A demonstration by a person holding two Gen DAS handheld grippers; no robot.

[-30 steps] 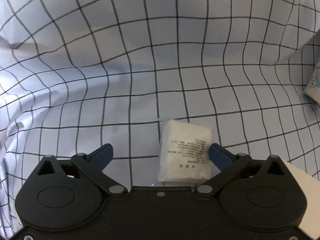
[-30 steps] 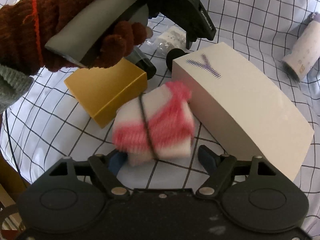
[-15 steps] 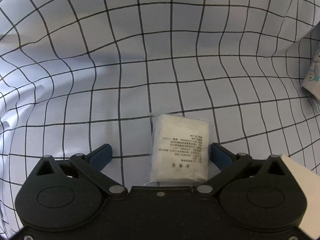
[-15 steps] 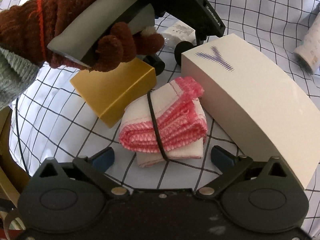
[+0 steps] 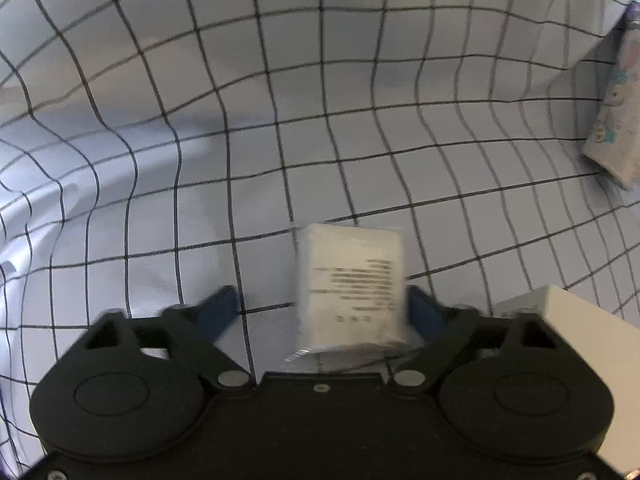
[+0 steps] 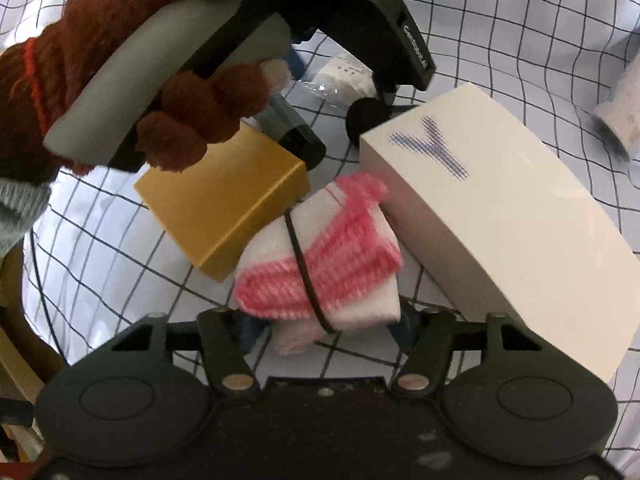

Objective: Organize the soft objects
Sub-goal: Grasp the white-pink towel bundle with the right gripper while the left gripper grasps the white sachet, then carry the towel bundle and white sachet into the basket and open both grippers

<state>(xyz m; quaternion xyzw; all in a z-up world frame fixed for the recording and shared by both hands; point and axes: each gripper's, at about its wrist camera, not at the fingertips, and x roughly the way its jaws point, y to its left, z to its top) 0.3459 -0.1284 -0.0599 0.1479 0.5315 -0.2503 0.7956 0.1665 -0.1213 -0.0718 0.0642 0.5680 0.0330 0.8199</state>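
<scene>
Two pickups starting at once, nothing sorted yet as far as visible.

Left gripper (image 5: 320, 308): jaws closing, with the white sealed packet (image 5: 352, 288) between them on the checked cloth (image 5: 280, 100). Right blue pad (image 5: 424, 312) touching the packet's edge or just beside it; left blue pad (image 5: 218, 310) apart from it, a gap of cloth showing between. So not clamped yet, only being enclosed. Picture blurred there, so exact contact hard to confirm.

Right gripper (image 6: 324, 328): jaws closing around the pink-and-white folded cloth bundle (image 6: 320, 264), tied with a dark band (image 6: 304, 264). Bundle lying between the gold box (image 6: 224, 204) and the white box with the letter Y (image 6: 500, 216), touching or nearly touching both. Pads mostly hidden under the bundle's lower edge, appearing to press its sides; judged as gripping or very near to it.

In the right wrist view also a gloved hand (image 6: 160, 92) holding the left gripper's handle above the packet.

Left to do, as a judgement: finishing both grips, lifting, and carrying the packet and the bundle to their place, which is not identifiable here. A patterned roll (image 6: 616, 120) lying well apart on the cloth, probably also waiting.
</scene>
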